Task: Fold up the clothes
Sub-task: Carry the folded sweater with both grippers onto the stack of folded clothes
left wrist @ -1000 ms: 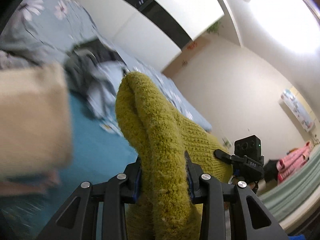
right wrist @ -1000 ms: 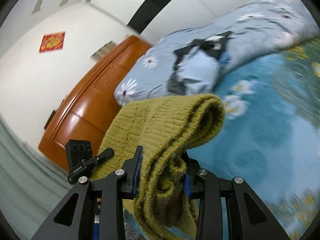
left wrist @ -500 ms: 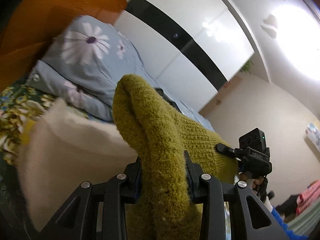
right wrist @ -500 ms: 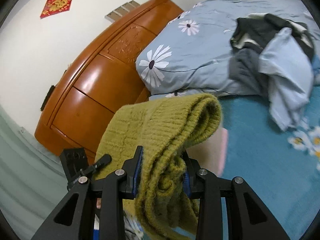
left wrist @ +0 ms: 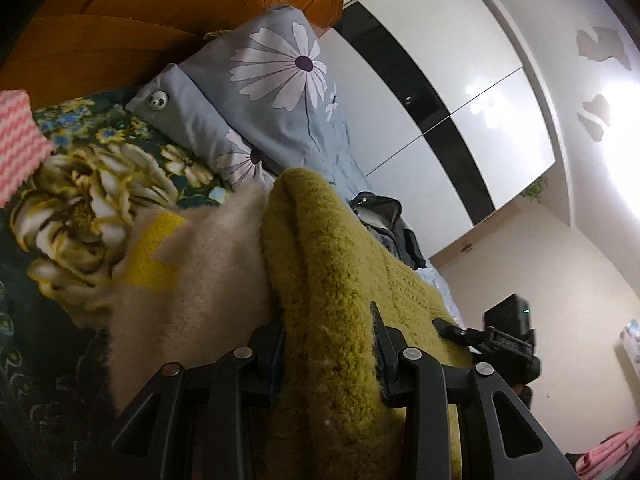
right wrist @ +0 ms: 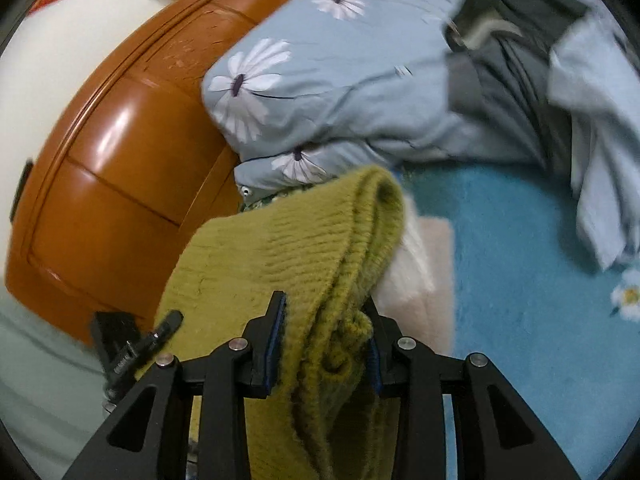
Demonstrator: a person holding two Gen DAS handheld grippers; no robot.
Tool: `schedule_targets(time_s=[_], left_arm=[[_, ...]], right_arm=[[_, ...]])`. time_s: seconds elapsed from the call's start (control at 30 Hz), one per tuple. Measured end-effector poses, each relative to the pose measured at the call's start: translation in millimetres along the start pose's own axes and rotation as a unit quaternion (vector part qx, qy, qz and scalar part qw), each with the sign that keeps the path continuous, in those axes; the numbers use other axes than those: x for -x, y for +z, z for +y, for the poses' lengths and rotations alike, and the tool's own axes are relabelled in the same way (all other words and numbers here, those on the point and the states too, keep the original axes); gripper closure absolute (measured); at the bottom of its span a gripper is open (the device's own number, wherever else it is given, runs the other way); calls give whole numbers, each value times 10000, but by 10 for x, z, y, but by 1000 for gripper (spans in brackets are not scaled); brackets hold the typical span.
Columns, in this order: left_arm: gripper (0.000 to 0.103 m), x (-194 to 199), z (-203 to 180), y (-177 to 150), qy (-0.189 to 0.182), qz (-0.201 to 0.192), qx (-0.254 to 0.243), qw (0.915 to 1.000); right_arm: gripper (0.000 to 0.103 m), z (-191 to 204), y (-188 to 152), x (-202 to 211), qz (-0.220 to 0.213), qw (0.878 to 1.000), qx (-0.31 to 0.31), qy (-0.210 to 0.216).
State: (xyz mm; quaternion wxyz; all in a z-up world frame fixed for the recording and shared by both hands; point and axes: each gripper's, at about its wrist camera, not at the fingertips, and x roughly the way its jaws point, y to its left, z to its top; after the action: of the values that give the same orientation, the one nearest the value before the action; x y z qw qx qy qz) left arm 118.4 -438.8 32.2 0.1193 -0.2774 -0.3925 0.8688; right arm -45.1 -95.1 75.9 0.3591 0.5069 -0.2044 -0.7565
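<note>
An olive-green knit sweater [left wrist: 332, 280] is folded and held up between both grippers. My left gripper [left wrist: 328, 344] is shut on one end of it. My right gripper [right wrist: 324, 336] is shut on the other end [right wrist: 304, 248]. The sweater hangs just above a folded cream fuzzy garment [left wrist: 200, 272], which lies on the bed near the headboard and also shows in the right wrist view [right wrist: 420, 272]. The right gripper shows in the left wrist view [left wrist: 508, 340], and the left gripper in the right wrist view [right wrist: 132, 344].
An orange wooden headboard [right wrist: 120, 160] stands behind a blue daisy-print pillow [right wrist: 320, 80]. A pile of grey and light-blue clothes [right wrist: 560, 100] lies on the blue bedspread [right wrist: 520, 260]. A pink-and-white folded item [left wrist: 16, 136] lies on a dark floral blanket [left wrist: 80, 184].
Both grippers have carried the green sweater toward the headboard and lowered it. The cream garment now lies directly under and beside it, and the clothes pile has shifted to the right.
</note>
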Motion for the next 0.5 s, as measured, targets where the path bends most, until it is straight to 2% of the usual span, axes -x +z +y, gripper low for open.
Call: schedule_targets(time_s=[0.07, 0.2, 0.27, 0.33, 0.4, 0.5], left_arm=[[65, -18, 5, 5, 31, -8, -56, 10000], [63, 31, -43, 13, 101, 33, -57, 9999], [56, 63, -83, 28, 252, 36, -92, 9996], [50, 170, -162, 43, 551, -69, -171, 9983], [48, 339, -275, 59, 888, -270, -289, 9953], [47, 560, -560, 62, 1422, -667, -801, 9843]], right_arm=[[64, -57, 4, -20, -35, 9999, -66, 84], [63, -23, 19, -12, -77, 10000, -18, -14], [62, 6, 25, 41, -69, 10000, 35, -12], [61, 5, 25, 148, -125, 9999, 71, -43], [61, -8, 24, 288, -206, 9996, 94, -147], [61, 32, 29, 484, -368, 9979, 270, -467]])
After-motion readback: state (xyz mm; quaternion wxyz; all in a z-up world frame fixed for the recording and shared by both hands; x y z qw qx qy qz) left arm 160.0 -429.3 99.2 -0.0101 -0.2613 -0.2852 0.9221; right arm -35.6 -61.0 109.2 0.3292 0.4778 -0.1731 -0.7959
